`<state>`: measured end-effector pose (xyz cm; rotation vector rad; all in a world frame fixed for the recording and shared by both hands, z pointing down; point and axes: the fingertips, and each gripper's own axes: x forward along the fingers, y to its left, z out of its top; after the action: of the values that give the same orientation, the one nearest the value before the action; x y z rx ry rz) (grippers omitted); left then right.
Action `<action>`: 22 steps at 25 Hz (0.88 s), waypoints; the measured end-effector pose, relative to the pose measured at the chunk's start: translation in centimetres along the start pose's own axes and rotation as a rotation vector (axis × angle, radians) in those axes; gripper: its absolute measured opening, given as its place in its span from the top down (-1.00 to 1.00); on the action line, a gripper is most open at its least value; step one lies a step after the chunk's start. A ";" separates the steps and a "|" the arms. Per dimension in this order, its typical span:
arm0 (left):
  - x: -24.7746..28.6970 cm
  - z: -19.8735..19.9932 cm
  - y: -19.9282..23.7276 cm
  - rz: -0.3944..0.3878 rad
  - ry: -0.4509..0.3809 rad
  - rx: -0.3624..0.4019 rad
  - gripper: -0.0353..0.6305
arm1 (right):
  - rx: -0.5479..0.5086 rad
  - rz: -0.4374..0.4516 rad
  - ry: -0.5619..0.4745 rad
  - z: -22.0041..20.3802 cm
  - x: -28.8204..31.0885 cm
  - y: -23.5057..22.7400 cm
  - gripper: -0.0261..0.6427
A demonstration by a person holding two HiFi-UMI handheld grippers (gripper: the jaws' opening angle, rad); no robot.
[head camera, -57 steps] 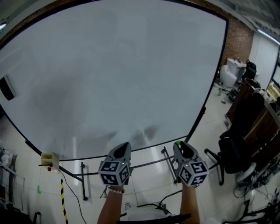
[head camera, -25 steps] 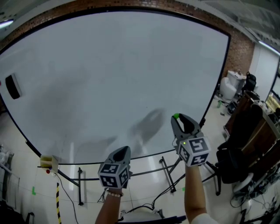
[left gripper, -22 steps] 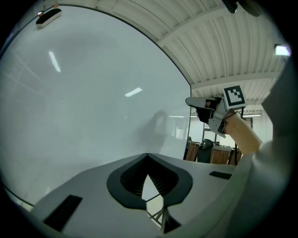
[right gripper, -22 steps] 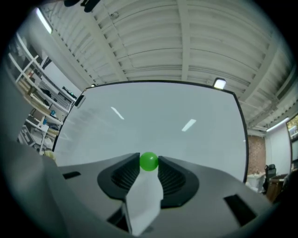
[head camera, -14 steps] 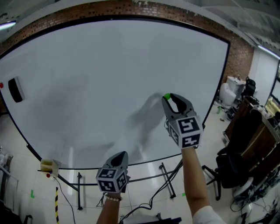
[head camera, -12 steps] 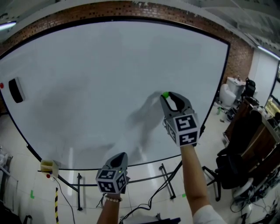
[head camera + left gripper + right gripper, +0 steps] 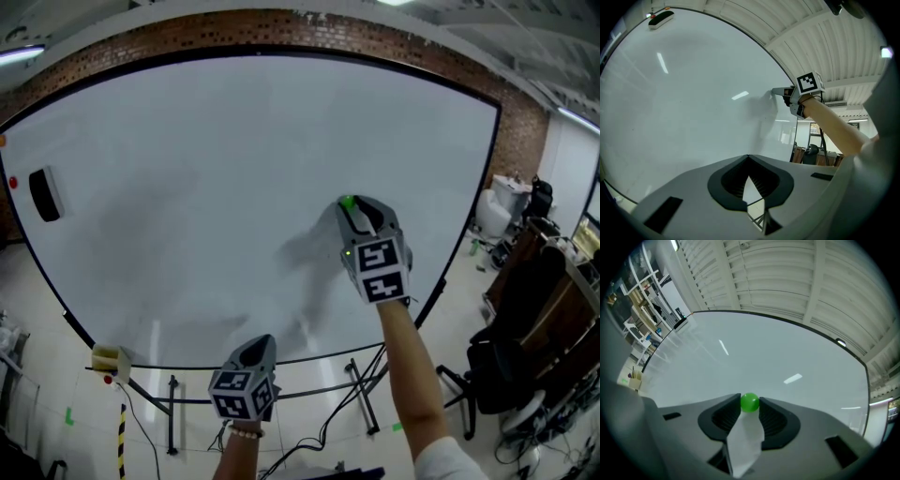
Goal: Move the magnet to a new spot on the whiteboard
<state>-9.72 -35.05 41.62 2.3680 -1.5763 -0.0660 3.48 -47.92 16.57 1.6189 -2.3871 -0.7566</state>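
The small green ball magnet point(image 7: 750, 402) sits pinched between the tips of my right gripper point(image 7: 750, 405), which is shut on it. In the head view this gripper point(image 7: 351, 207) is raised in front of the whiteboard point(image 7: 216, 169), right of its middle, with the magnet point(image 7: 347, 202) at its tip close to the surface. Whether it touches the board I cannot tell. My left gripper point(image 7: 262, 341) hangs low, below the board's bottom edge. Its jaws point(image 7: 749, 157) meet at the tips with nothing between them. The left gripper view also catches the right gripper point(image 7: 780, 91) beside the board.
A black eraser point(image 7: 44, 194) and a red magnet point(image 7: 12, 182) sit at the board's far left. A yellow box point(image 7: 110, 357) rests by the bottom-left corner. The stand's legs point(image 7: 361, 398) and cables lie under the board. Chairs and desks point(image 7: 525, 366) crowd the right.
My right gripper has risen with the green magnet from below the board's bottom edge to the board's middle right. The left gripper has stayed low.
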 end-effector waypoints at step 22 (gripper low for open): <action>0.2 -0.5 0.9 -0.033 0.024 0.000 0.90 | 0.218 -0.009 -0.090 -0.5 -5.8 -0.9 0.44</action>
<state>-10.41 -35.44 42.36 2.3860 -1.5270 -0.0450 6.77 -43.12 17.38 1.7095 -2.6066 -0.6005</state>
